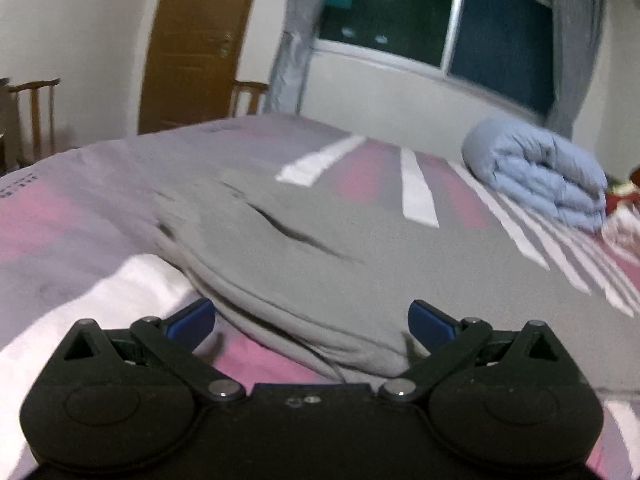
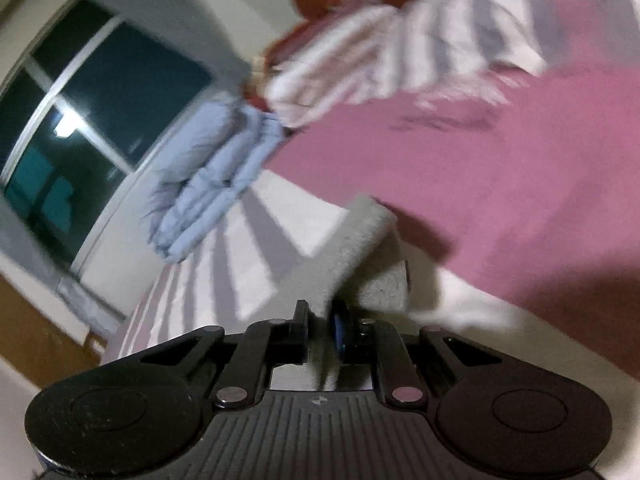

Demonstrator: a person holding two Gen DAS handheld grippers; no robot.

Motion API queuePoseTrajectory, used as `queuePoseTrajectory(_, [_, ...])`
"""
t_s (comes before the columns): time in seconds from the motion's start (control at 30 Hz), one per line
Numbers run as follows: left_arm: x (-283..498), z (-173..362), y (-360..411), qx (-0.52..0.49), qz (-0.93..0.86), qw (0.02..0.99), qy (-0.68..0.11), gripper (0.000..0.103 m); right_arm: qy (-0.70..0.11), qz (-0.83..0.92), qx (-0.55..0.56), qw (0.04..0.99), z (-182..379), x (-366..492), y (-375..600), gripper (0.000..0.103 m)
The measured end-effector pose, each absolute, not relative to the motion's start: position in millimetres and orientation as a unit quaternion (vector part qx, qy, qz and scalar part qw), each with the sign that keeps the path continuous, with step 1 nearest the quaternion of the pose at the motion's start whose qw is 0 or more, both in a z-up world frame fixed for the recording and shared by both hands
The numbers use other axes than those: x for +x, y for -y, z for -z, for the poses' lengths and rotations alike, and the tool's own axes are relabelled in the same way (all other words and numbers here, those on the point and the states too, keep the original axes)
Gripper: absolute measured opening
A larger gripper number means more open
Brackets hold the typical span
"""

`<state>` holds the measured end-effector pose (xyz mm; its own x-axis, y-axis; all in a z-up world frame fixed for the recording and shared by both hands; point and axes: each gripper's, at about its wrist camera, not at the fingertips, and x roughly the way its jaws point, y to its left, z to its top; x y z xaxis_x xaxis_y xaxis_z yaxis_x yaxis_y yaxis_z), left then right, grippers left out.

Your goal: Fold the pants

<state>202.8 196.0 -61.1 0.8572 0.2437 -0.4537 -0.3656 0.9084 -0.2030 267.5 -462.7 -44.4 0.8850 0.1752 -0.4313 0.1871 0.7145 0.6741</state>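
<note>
My left camera gives the wide look: the grey pants spread across the middle of the frame on the striped pink, white and grey bed cover, with a dark crease running diagonally through them, a rolled blue quilt at the right edge, a brown door at upper left, a wooden chair at far left, and a dark window with grey curtains along the top. My right camera, tilted hard so the window sits at the left and the quilt left of centre, shows none of that spread; it shows only one narrow grey piece of the pants rising from low centre, over a broad pink field of cover on the right. My left gripper stands wide open, its blue pads far apart, and the near folded edge of the pants lies between and just beyond them; I cannot tell whether the right-hand pad touches the cloth. My right gripper is nearly closed, its jaws pinched on that grey fold, which stands up from between them toward the frame's centre. Both views are blurred.
</note>
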Motion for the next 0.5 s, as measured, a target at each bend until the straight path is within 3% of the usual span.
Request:
queuePoseTrajectory(0.27, [190.2,62.7,-229.0,-0.191,-0.189,0.936,-0.229,0.097,-0.214,-0.13,0.292,0.923,-10.2,278.4,330.0,0.013])
queuePoseTrajectory(0.5, [175.8,68.0,-252.1,-0.238,-0.205,0.923,-0.221,0.097,-0.296,-0.276,0.223,0.887,31.0,286.0,170.4,0.013])
